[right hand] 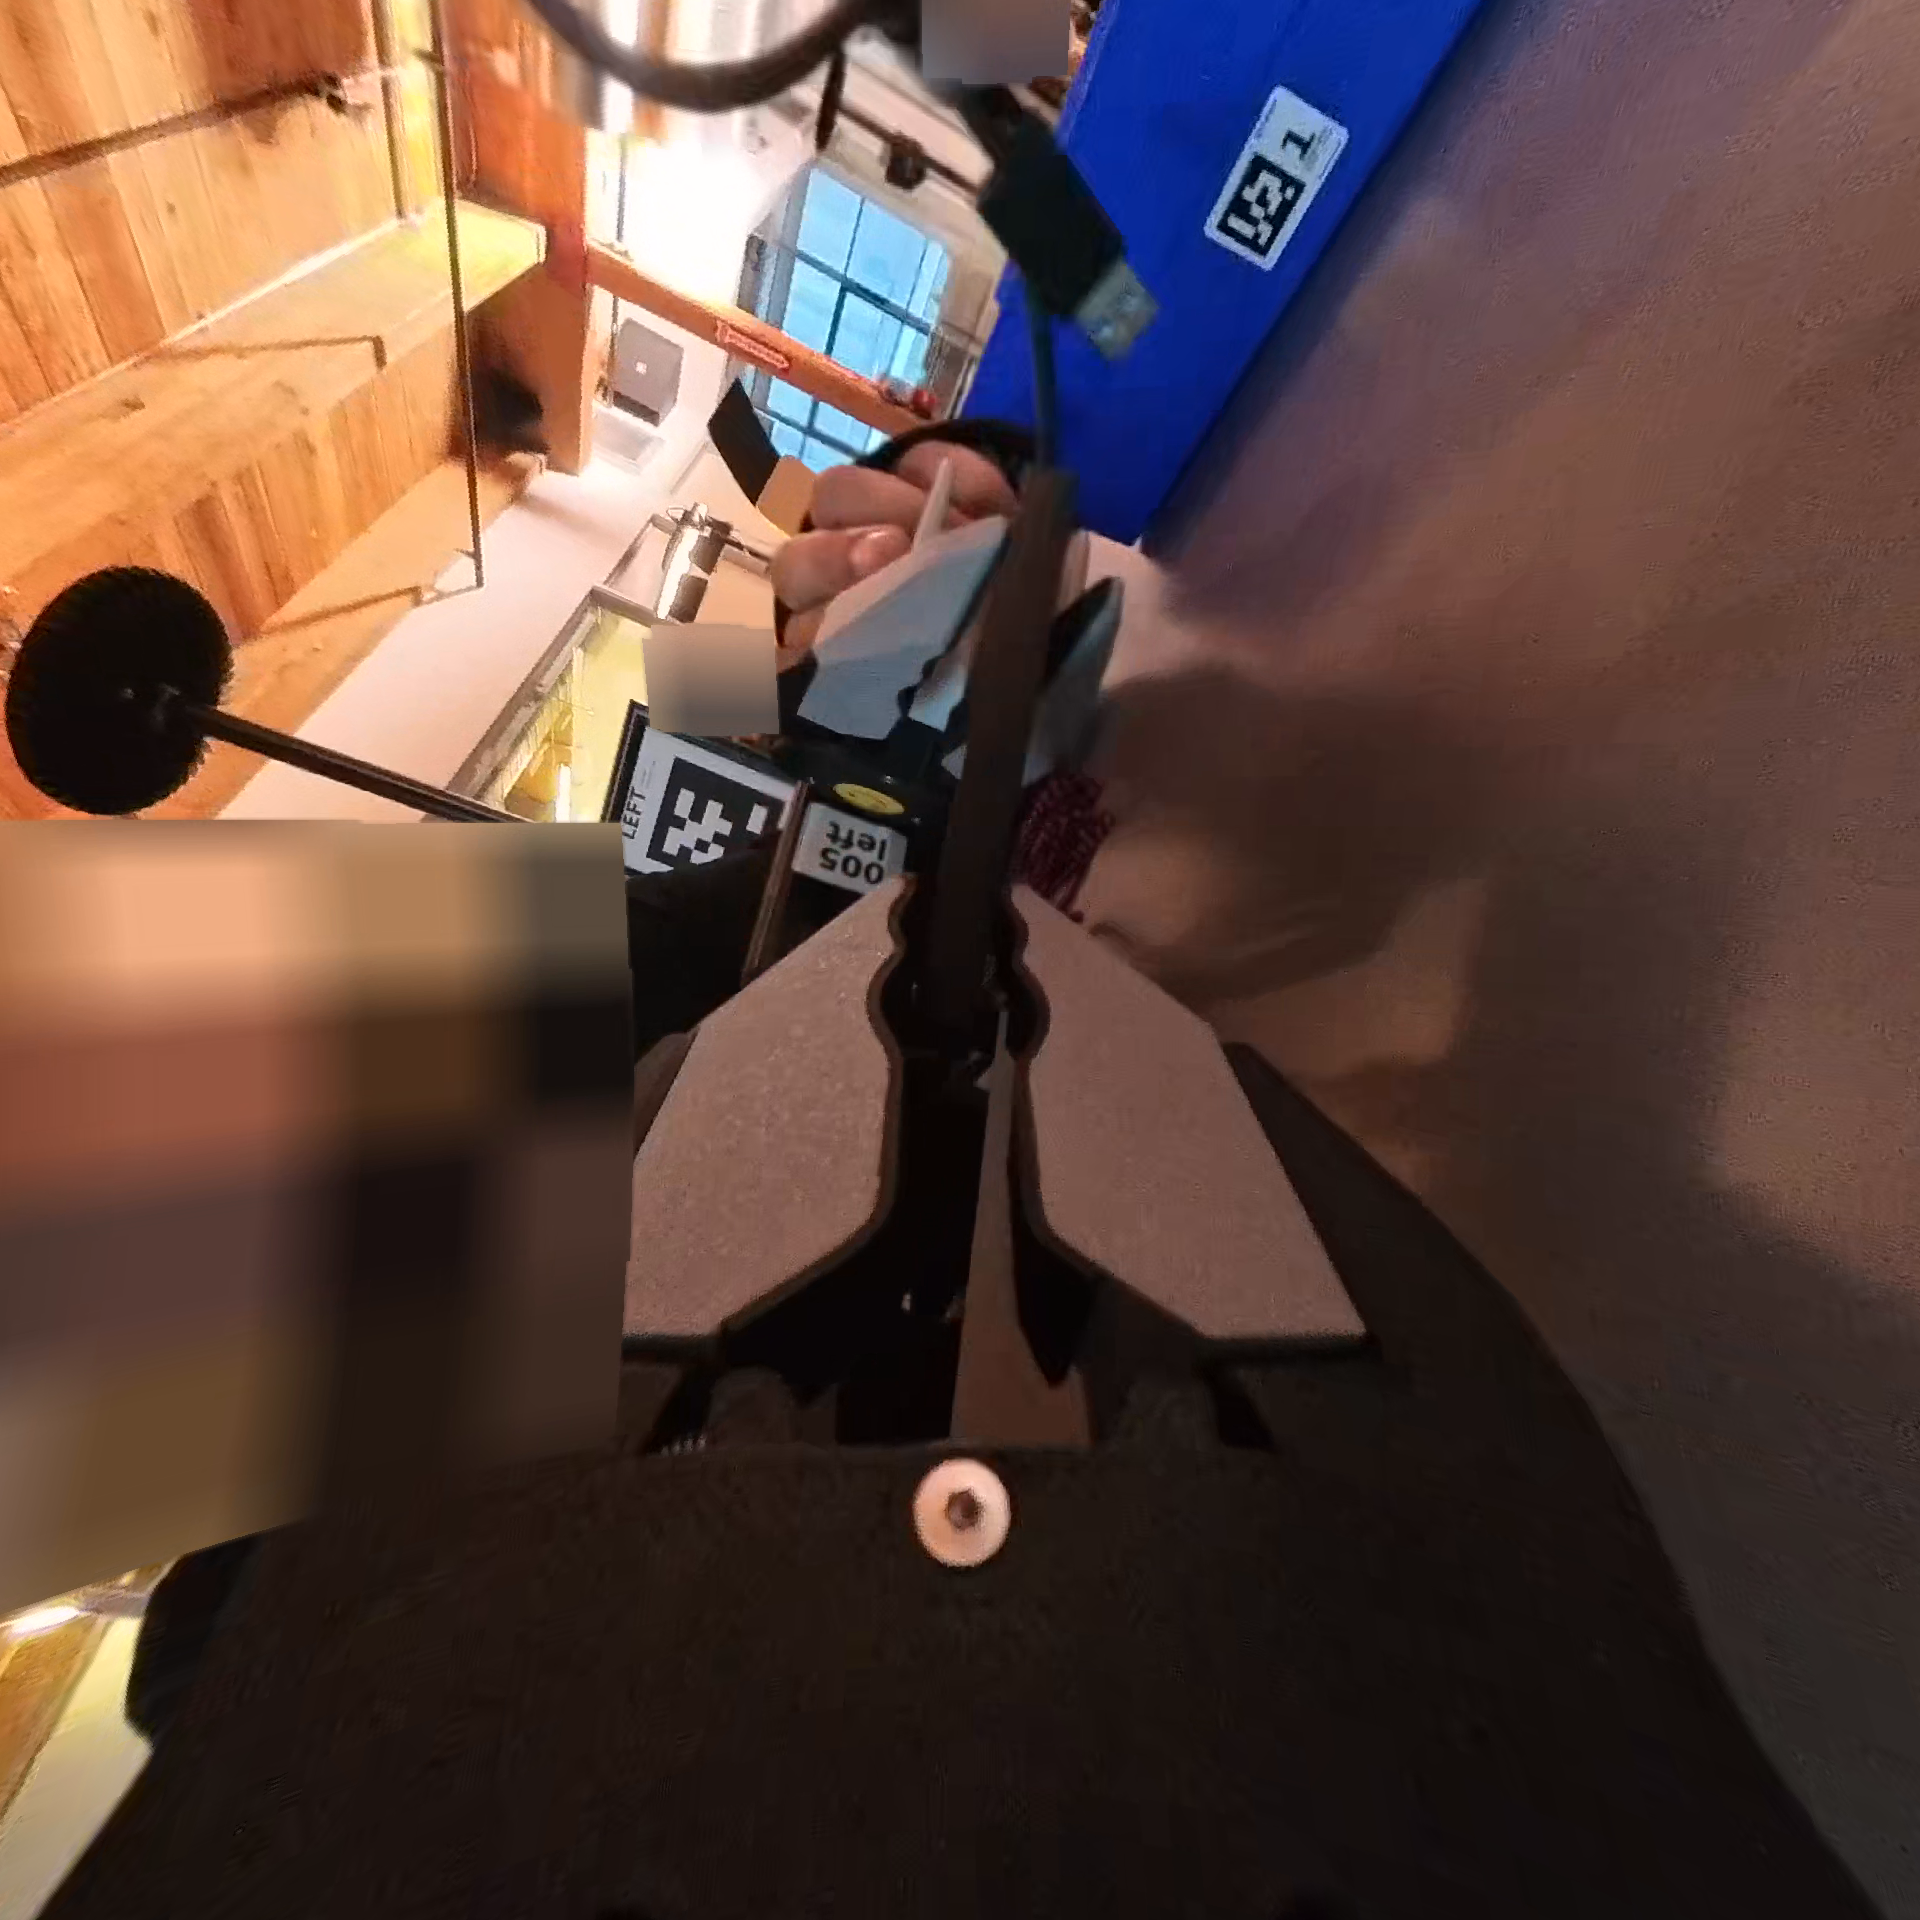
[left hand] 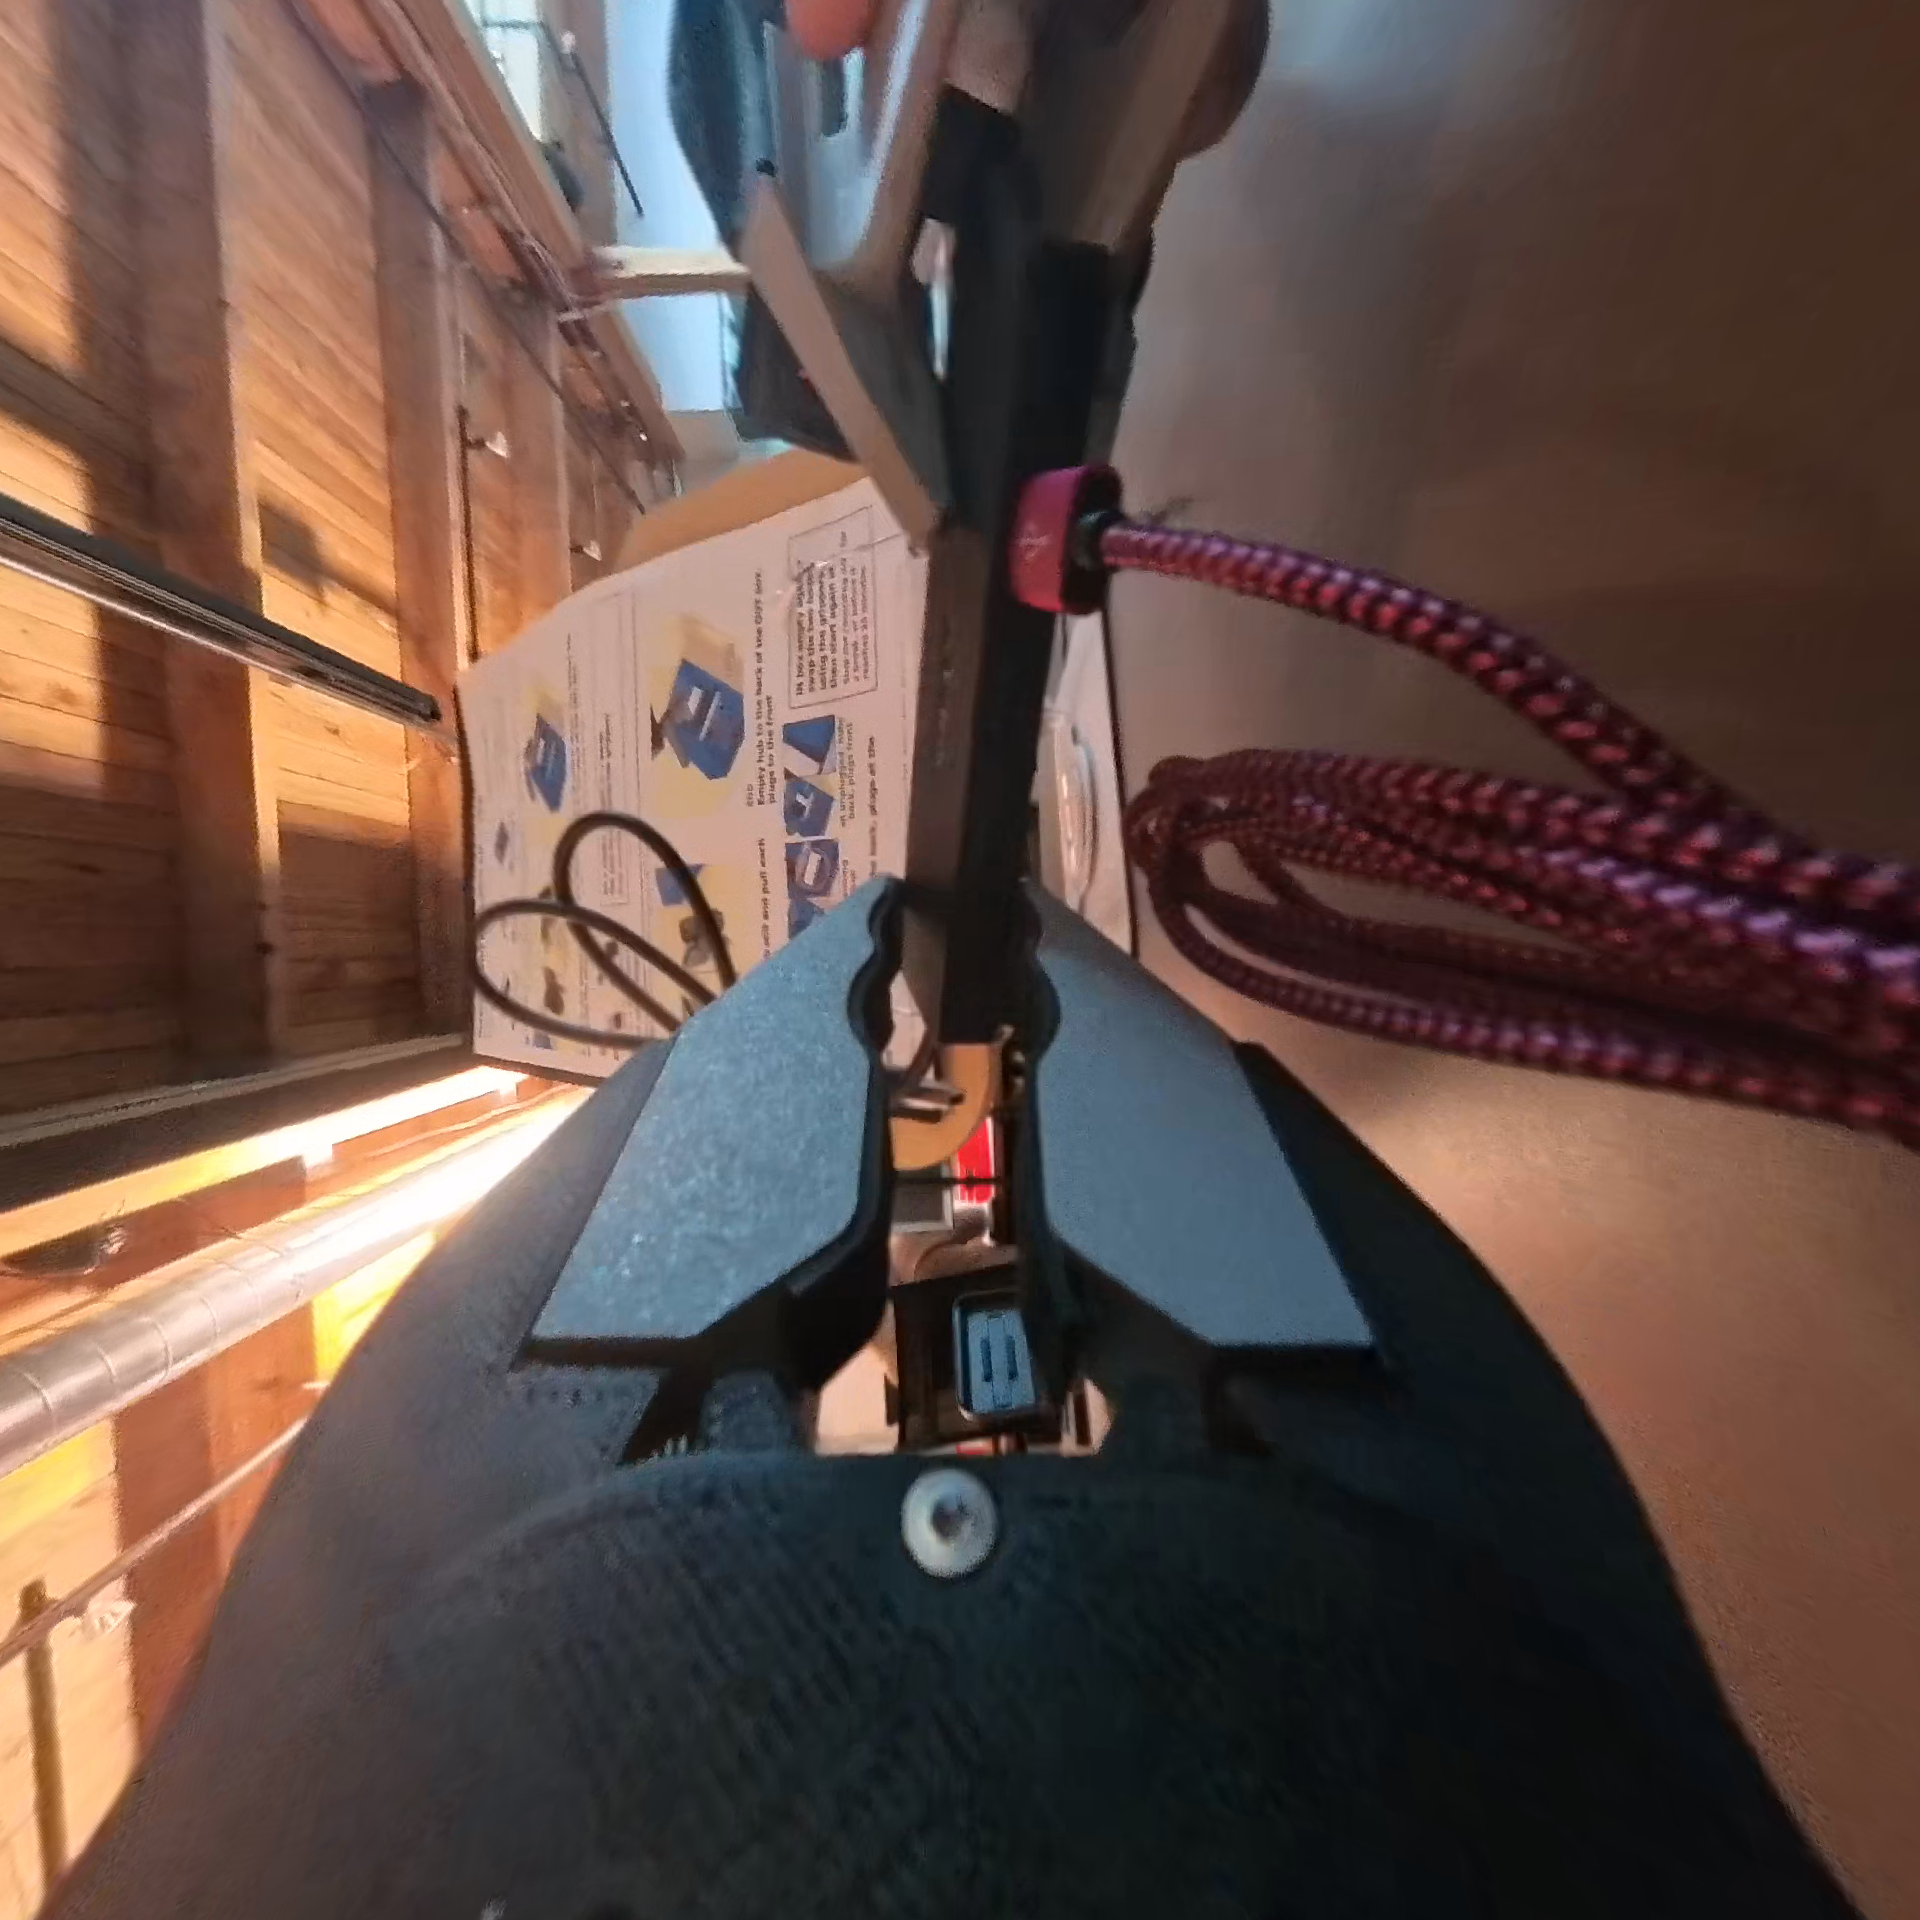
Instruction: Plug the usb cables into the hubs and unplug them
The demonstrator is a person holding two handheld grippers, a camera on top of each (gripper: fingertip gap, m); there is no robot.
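A long flat black USB hub (left hand: 982, 665) is held at both ends. My left gripper (left hand: 961, 920) is shut on its near end, and the right gripper's grey fingers (left hand: 842, 312) clamp its far end. A red USB plug (left hand: 1060, 540) sits in the hub's side, and its red braided cable (left hand: 1558, 914) lies coiled on the table. In the right wrist view my right gripper (right hand: 956, 920) is shut on the hub (right hand: 997, 727), with the left gripper's fingers (right hand: 894, 644) on the far end. The hub's own black plug (right hand: 1070, 239) hangs loose on its thin lead.
A blue bin (right hand: 1164, 343) with a marker tag stands on the table beyond the hub. A cardboard box with a printed instruction sheet (left hand: 675, 727) and black cable loops (left hand: 603, 935) lie ahead. A person's hand (right hand: 862, 520) holds the left gripper. A black foam microphone (right hand: 114, 691) sticks out nearby.
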